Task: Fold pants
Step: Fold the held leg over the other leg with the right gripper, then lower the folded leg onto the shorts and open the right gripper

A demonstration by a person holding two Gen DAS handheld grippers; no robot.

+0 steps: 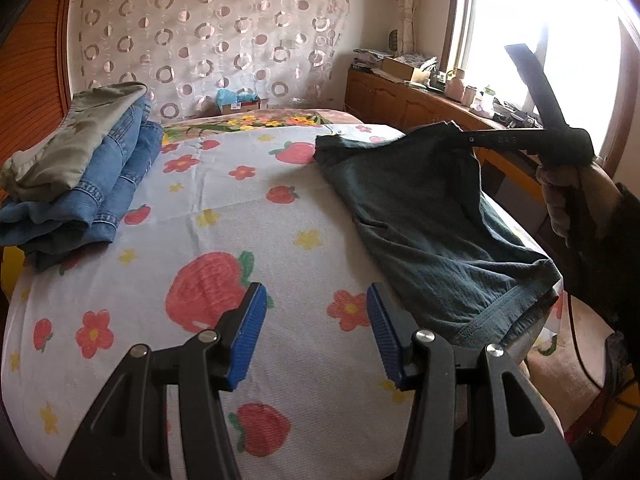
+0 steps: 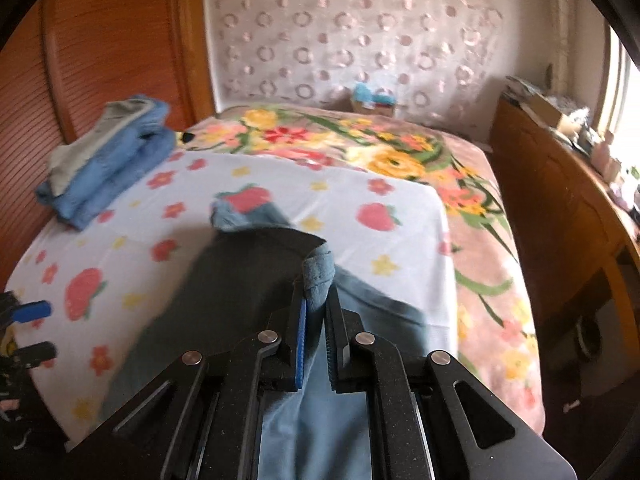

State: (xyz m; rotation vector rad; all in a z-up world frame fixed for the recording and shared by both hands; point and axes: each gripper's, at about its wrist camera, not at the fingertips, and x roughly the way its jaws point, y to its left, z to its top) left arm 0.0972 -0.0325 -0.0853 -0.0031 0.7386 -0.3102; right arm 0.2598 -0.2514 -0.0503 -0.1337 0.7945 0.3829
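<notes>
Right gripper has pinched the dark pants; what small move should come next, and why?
Probably bring the open left gripper over to the pants' near hem and pinch it. The right gripper is shut on one lifted edge of the dark pants, while the rest lies slack on the strawberry sheet.

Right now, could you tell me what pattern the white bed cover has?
Red strawberries and red and yellow flowers on the white bed cover; clearest in the left wrist view.

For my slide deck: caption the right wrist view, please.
Right gripper shut on dark pants, lifting a fold above the strawberry-print sheet.
</notes>
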